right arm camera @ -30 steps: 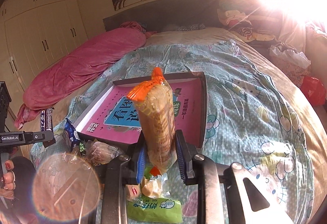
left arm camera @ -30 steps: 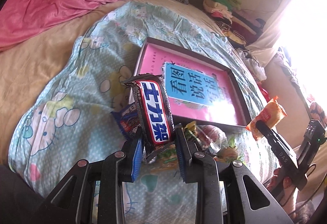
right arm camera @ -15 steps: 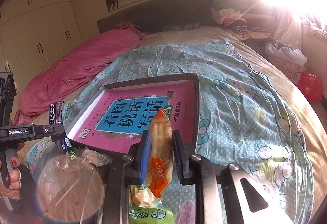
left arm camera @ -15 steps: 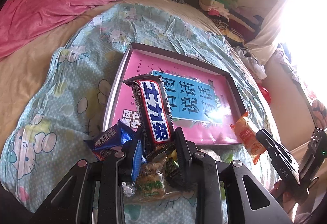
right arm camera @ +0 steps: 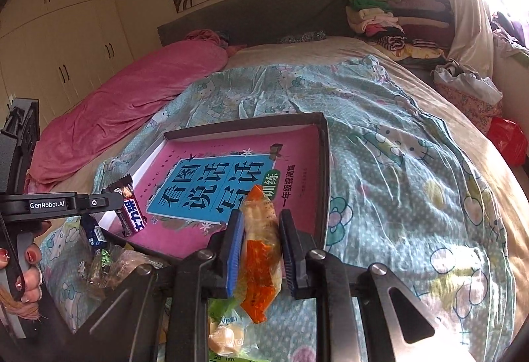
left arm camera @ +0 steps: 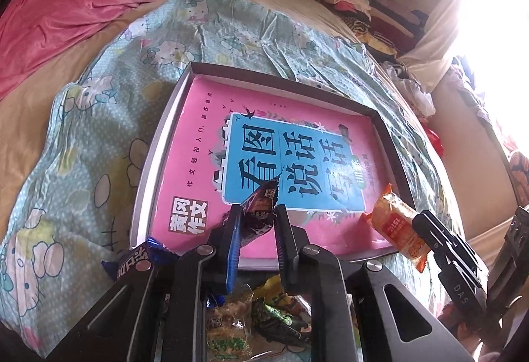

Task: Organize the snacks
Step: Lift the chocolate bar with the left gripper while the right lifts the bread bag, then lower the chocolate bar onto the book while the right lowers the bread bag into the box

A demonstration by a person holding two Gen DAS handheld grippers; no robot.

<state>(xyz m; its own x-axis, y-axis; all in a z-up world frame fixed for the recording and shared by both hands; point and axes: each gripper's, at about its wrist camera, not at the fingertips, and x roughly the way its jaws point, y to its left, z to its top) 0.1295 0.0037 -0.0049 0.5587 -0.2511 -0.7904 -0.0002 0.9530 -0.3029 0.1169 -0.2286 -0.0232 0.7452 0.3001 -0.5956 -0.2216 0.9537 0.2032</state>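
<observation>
Now I am holding a Snickers bar (left arm camera: 259, 216) in the left gripper (left arm camera: 256, 229) and an orange snack packet (right arm camera: 259, 249) in the right gripper (right arm camera: 261, 243), both clamped over the shallow box's (left arm camera: 155, 163) near edge; I should lower each flat inside, well apart.

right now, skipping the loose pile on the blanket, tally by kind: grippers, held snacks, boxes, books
grippers: 2, black left gripper and right gripper
held snacks: 2, dark brown chocolate bar and orange-and-clear plastic packet
boxes: 1, shallow dark-rimmed cardboard box
books: 1, pink book with blue title panel
total: 6
</observation>
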